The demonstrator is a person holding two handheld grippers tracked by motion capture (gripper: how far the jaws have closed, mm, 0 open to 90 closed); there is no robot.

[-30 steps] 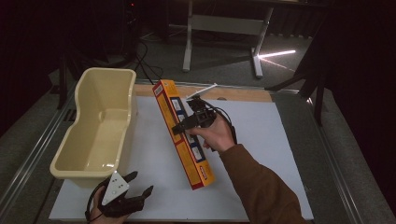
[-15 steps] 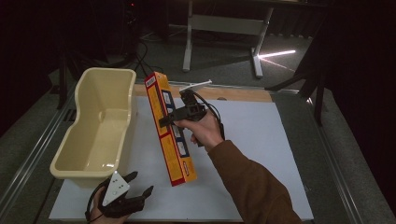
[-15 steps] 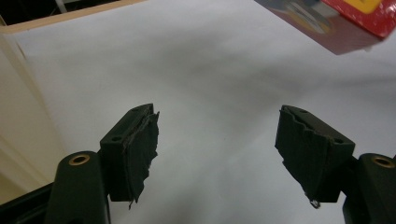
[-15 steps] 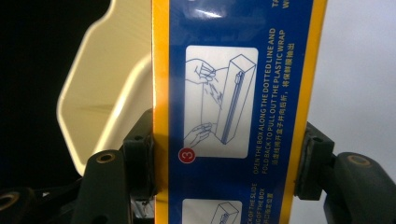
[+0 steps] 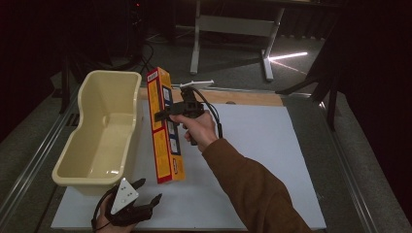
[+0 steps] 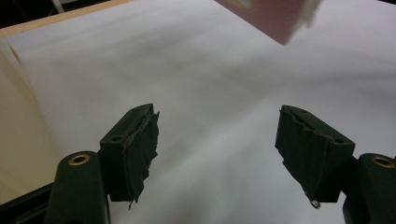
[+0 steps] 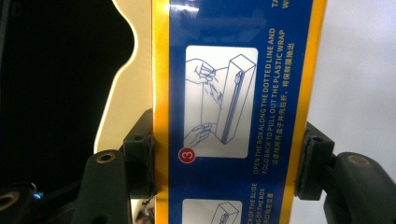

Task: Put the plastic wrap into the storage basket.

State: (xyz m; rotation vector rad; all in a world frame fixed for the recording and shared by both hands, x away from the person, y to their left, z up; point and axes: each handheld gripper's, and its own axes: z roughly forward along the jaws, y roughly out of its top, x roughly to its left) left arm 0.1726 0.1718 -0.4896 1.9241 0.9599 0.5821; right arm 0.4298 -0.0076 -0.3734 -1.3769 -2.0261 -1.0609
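**Wrap box clamped in right fingers, lifted off bench**

Plastic wrap box tilted, held mid-length beside tub; right gripper fingers clamped on its edges. Box ends cut off in right gripper view. Left gripper fingers apart, box corner blurred beyond.

Glossy box, matt sheet, smooth plastic tub

The box looks like printed card with a glossy film that catches the light. The tub is smooth cream plastic with a soft sheen. A matt white sheet covers the bench, whose far edge shows bare wood. The left tool has matt black pads, rough and frayed at the edges.
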